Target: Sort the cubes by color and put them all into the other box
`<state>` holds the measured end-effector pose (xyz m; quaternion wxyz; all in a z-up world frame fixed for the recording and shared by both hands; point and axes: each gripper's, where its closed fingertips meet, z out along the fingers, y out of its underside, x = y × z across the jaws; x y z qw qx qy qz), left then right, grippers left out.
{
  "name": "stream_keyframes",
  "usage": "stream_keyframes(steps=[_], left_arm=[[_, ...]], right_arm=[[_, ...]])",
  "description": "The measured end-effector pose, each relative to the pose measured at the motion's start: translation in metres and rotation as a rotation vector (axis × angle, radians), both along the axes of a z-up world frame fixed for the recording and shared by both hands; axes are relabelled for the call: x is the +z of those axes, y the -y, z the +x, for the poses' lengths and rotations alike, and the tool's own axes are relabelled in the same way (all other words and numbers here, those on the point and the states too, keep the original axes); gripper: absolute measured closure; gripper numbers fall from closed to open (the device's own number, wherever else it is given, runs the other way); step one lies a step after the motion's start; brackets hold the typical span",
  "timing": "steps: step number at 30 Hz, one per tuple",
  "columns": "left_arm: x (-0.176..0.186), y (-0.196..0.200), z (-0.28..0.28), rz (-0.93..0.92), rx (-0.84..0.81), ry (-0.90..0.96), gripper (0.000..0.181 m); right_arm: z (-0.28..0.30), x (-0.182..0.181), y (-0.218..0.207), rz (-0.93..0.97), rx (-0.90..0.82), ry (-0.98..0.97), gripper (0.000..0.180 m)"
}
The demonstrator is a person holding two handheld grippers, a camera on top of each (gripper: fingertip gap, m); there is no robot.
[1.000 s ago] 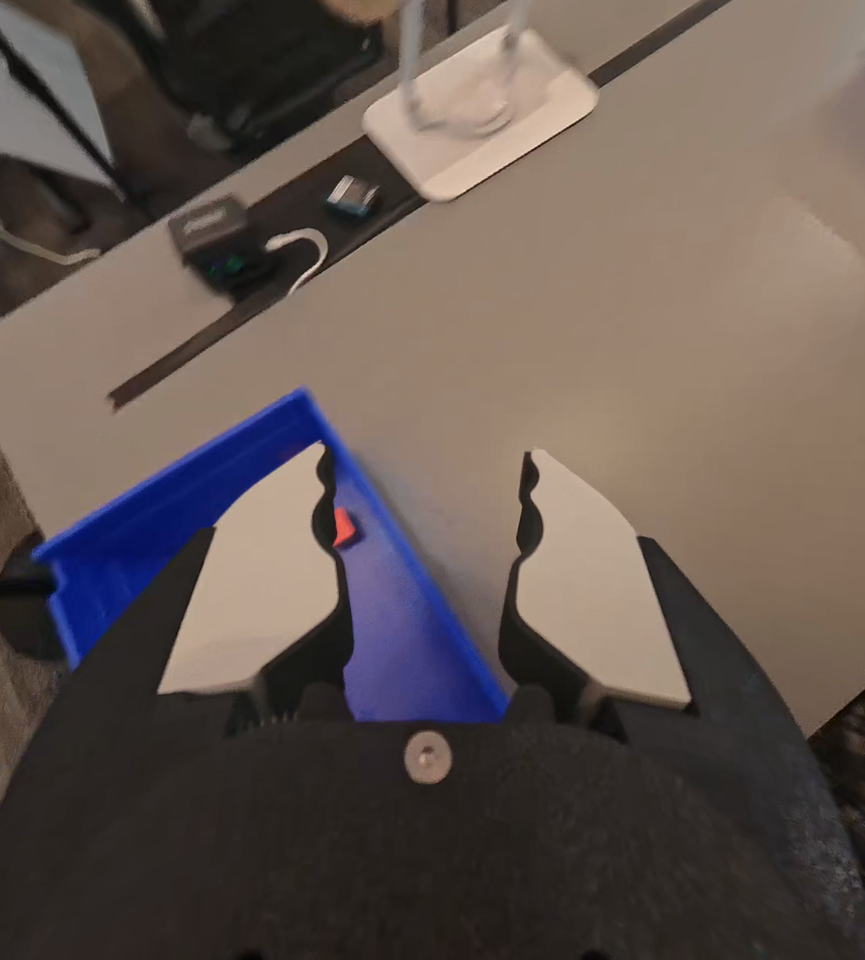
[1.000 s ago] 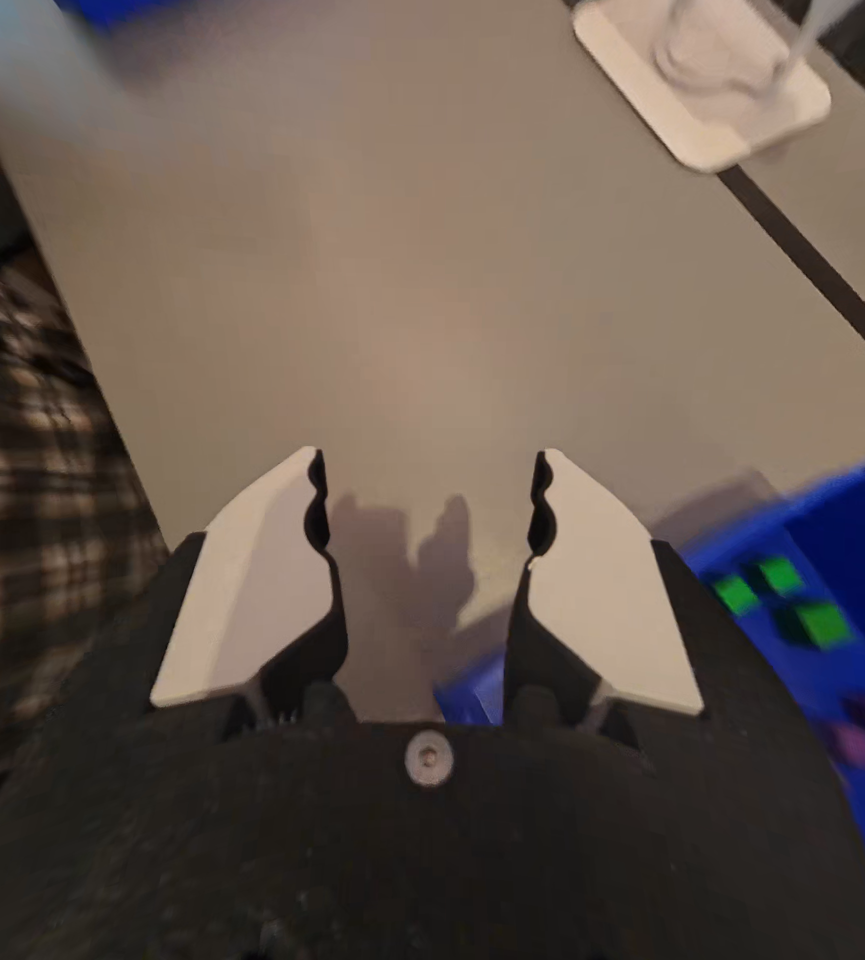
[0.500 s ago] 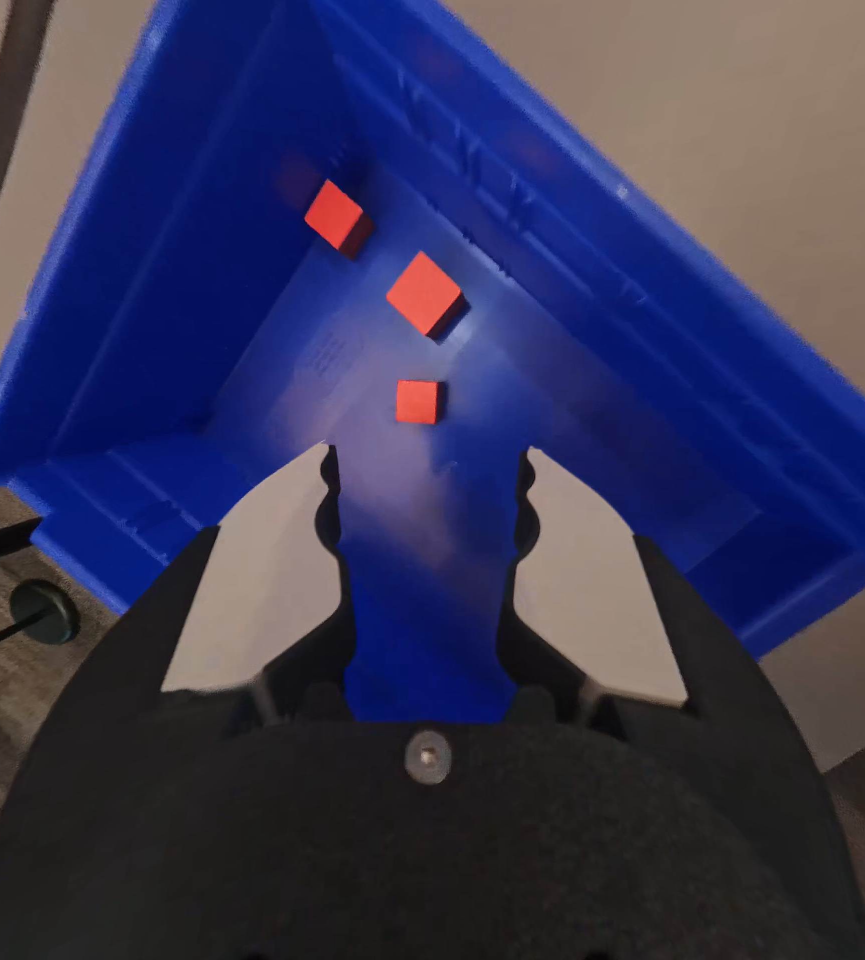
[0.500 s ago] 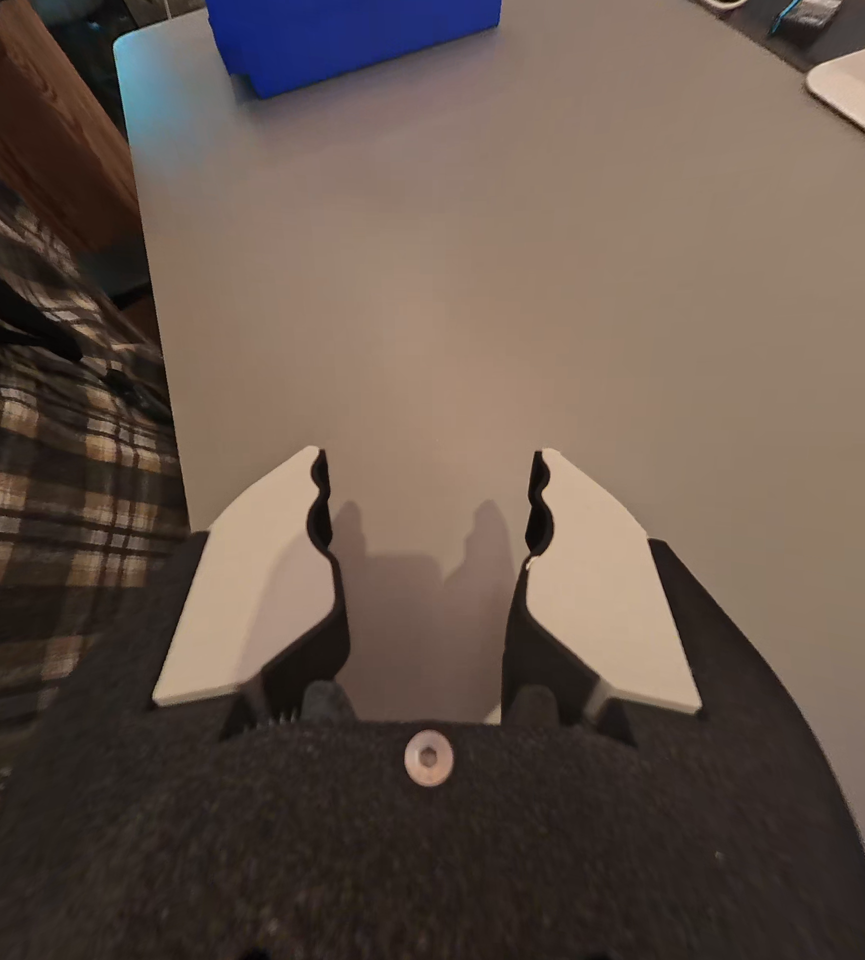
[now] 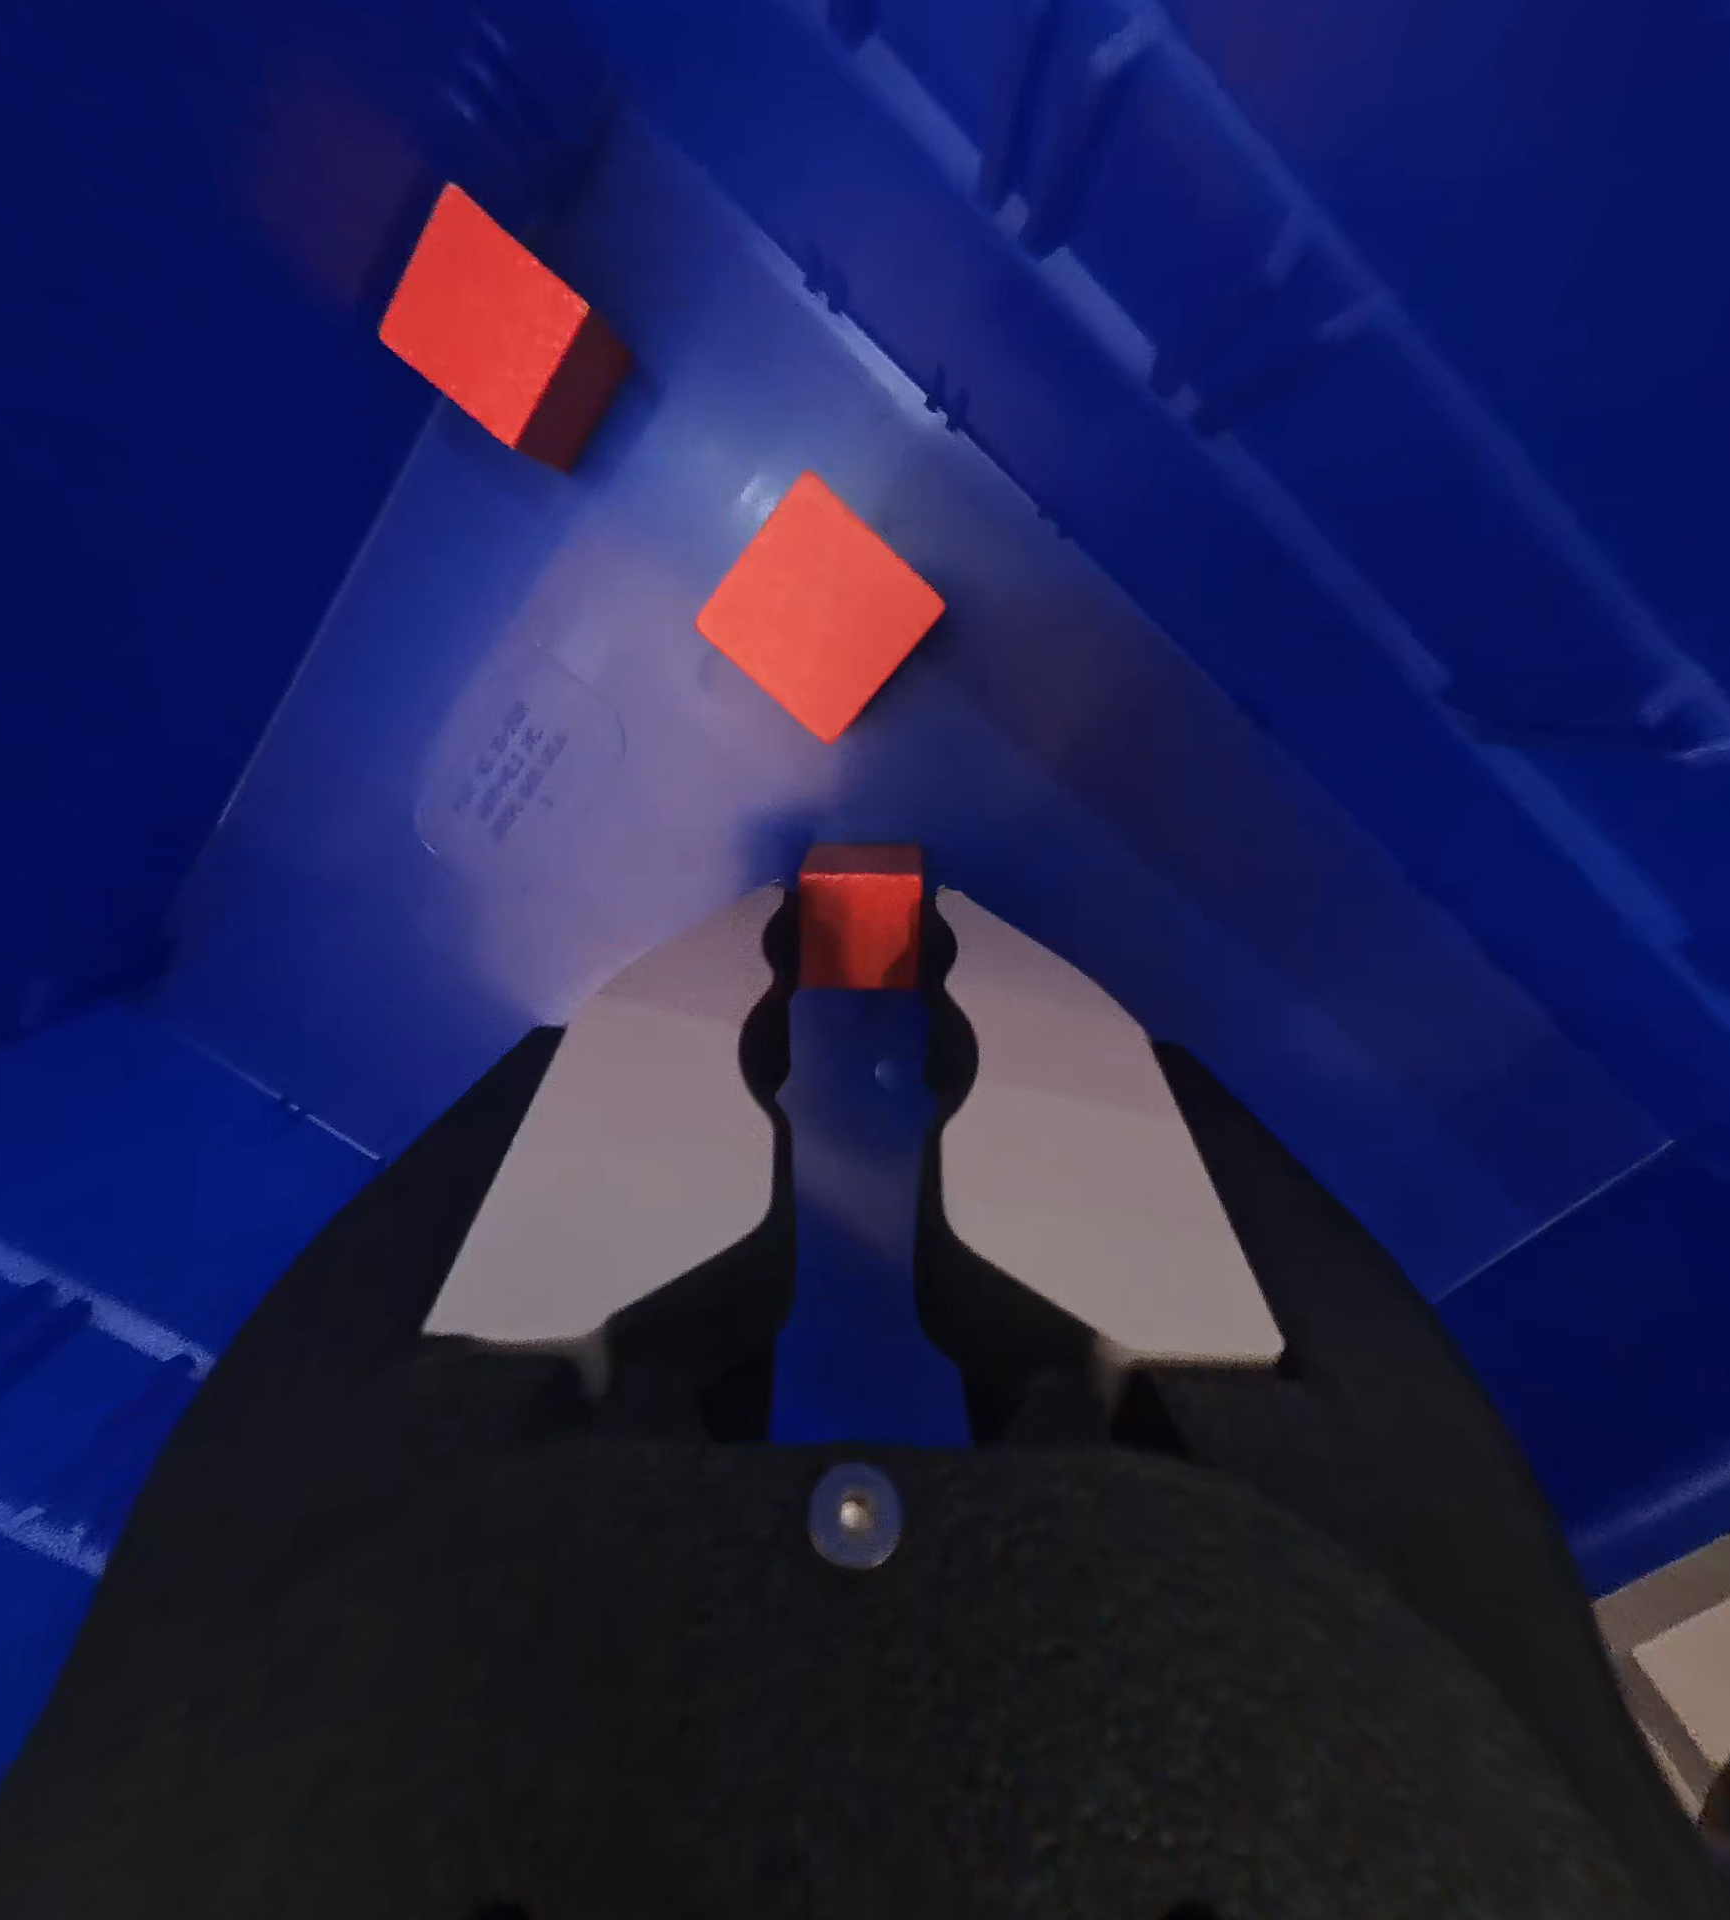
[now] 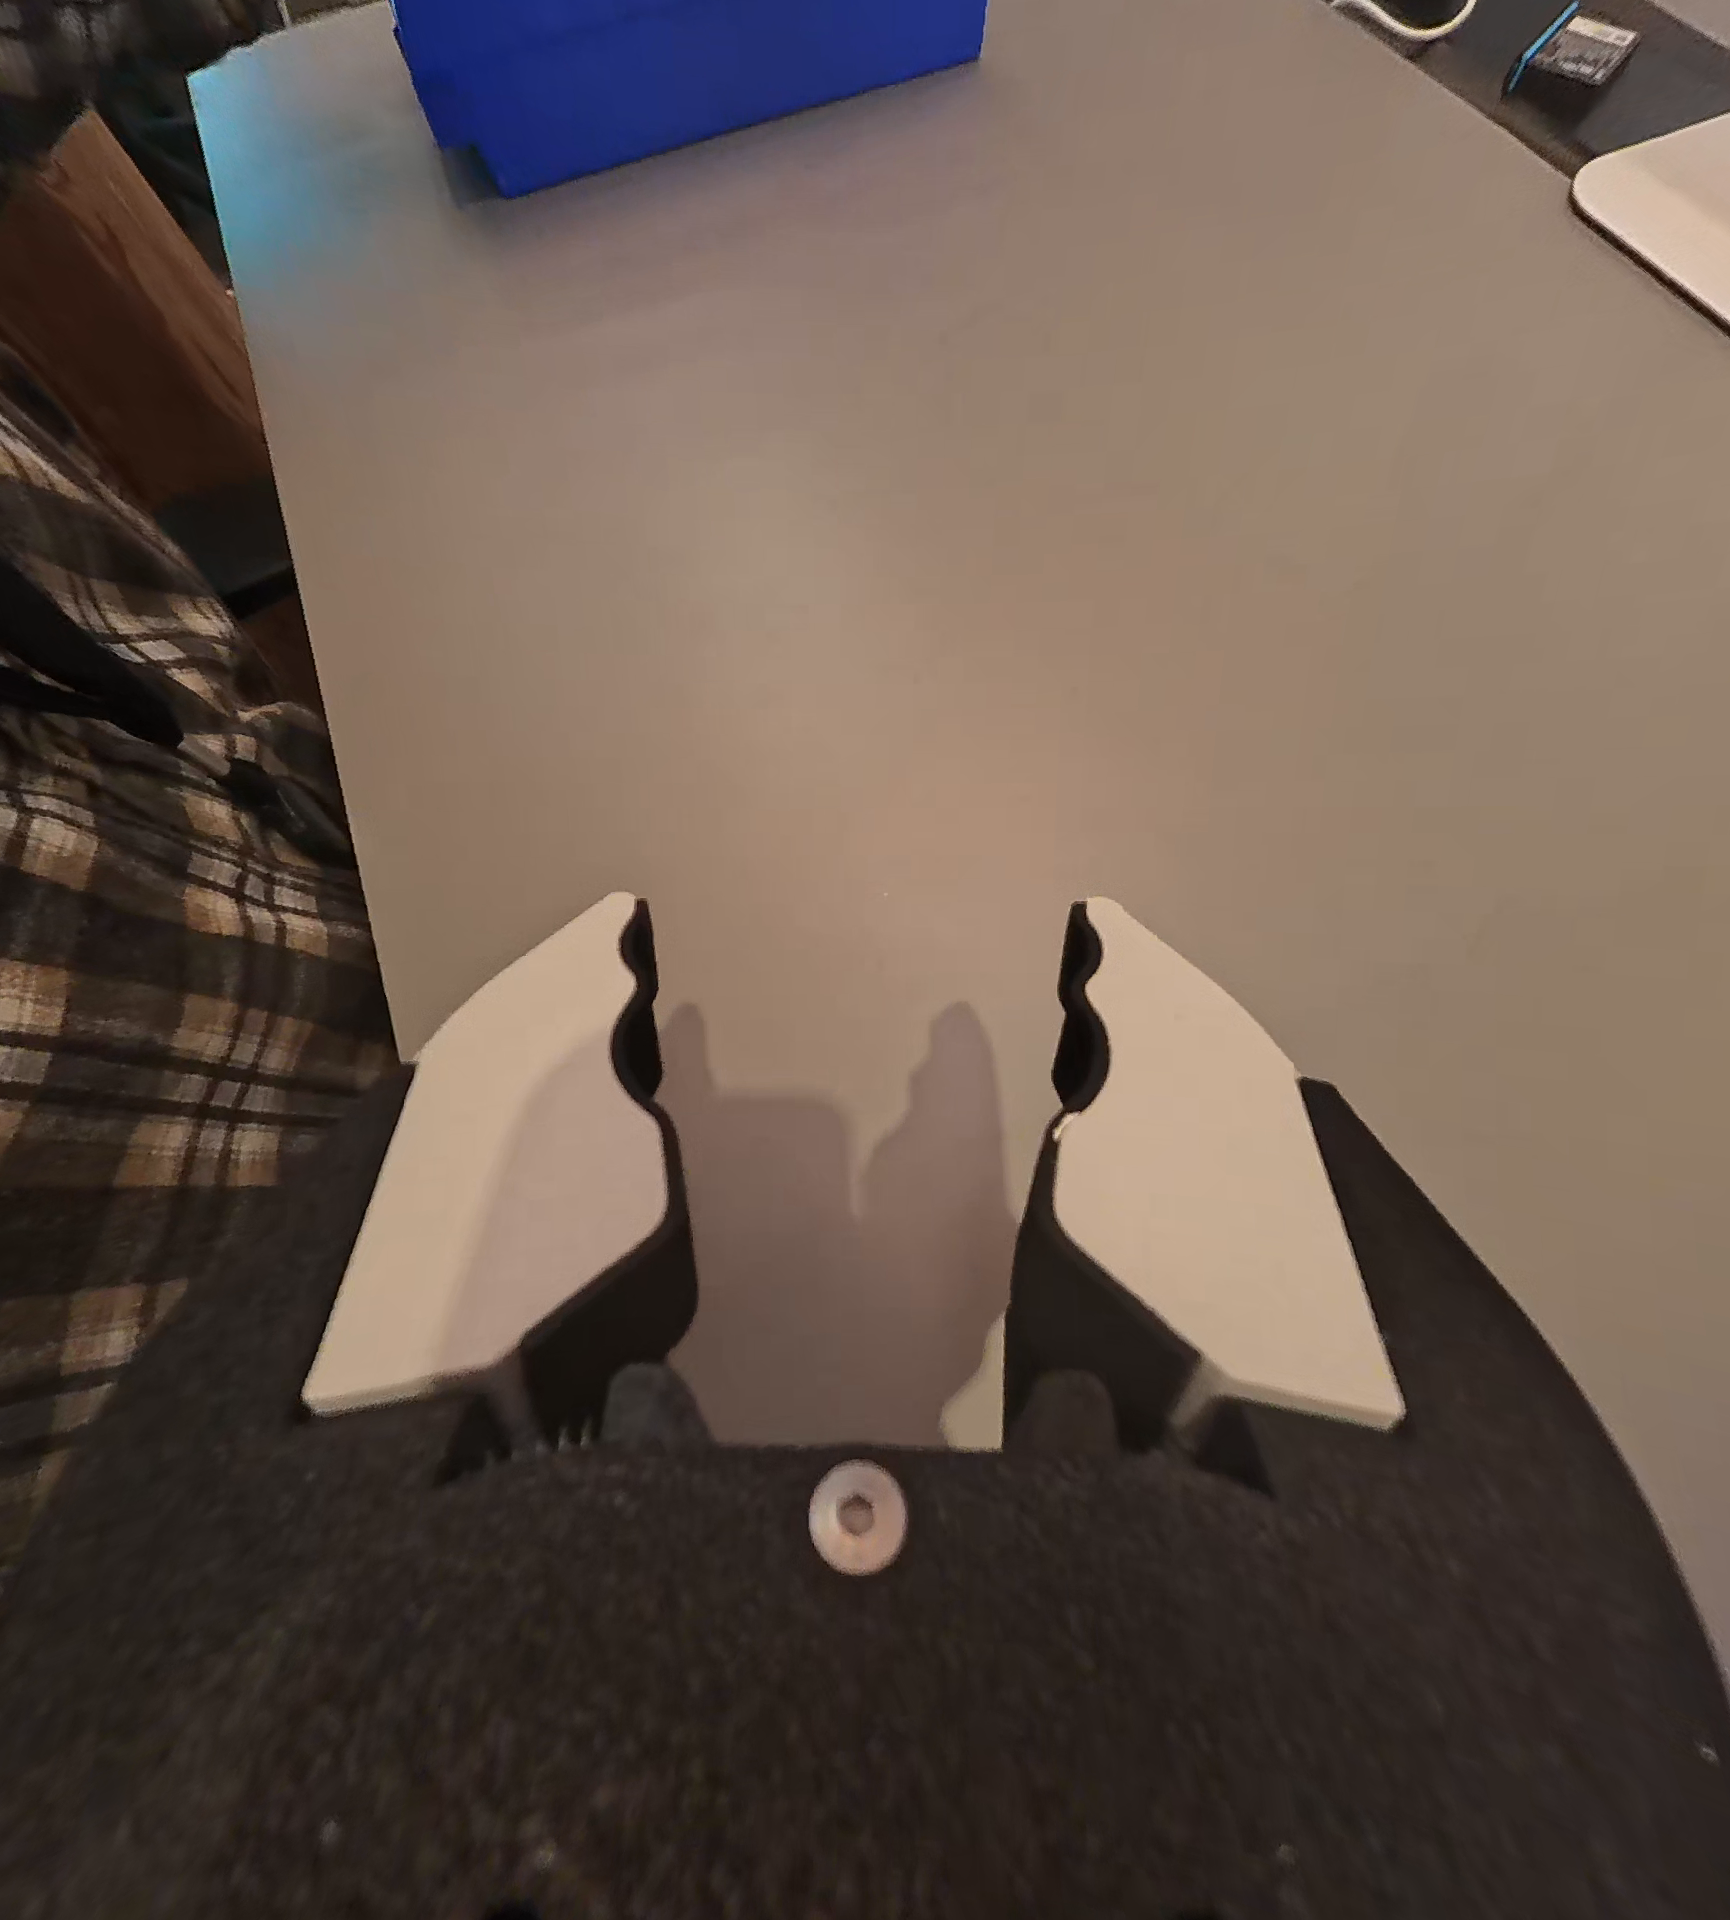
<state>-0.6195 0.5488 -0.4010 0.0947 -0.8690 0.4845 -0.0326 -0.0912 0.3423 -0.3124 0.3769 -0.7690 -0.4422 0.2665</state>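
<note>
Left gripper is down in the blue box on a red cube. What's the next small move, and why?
Probably lift straight up. The left gripper looks shut on the nearest red cube, inside the blue box, with two other red cubes lying apart ahead.

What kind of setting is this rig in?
Likely an office or lab desk, not a factory. A plain grey tabletop carries a white monitor-style stand base and a small gadget on a dark strip; the blue box looks like a staged prop.

- Grey table (image 6: 1048,540) runs wide, warm light pooling mid-surface.
- Black strip (image 6: 1692,73) crosses its far corner.
- Brown wooden cabinet (image 6: 102,312) stands alongside.
</note>
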Motion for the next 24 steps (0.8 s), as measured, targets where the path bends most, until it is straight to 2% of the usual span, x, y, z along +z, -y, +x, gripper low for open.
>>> stream_keyframes(steps=[1,4,6,10,13,17,20,24], left_arm=[[0.000,-0.001,-0.001,0.002,0.009,0.002,0.158],[0.008,-0.004,-0.007,0.038,0.034,0.009,0.159],[0.028,-0.010,-0.010,0.101,0.063,0.035,0.159],[0.121,-0.024,0.023,0.345,0.088,0.247,0.159],[0.192,-0.016,0.092,0.496,-0.006,0.433,0.160],[0.255,0.025,0.216,0.608,-0.245,0.700,0.160],[0.276,0.061,0.300,0.634,-0.399,0.896,0.160],[0.276,0.097,0.380,0.668,-0.555,1.082,0.160]], right_arm=[[0.000,0.001,0.000,0.002,-0.002,-0.004,0.105],[0.001,0.003,-0.003,0.006,-0.014,-0.013,0.106],[0.002,0.005,-0.006,0.006,-0.029,-0.027,0.106],[0.004,0.024,-0.022,0.001,-0.082,-0.107,0.108],[-0.002,0.053,-0.045,-0.009,-0.114,-0.254,0.110],[-0.019,0.105,-0.077,-0.083,-0.105,-0.552,0.113],[-0.037,0.140,-0.095,-0.184,-0.054,-0.755,0.116],[-0.068,0.163,-0.100,-0.444,0.050,-0.943,0.118]])
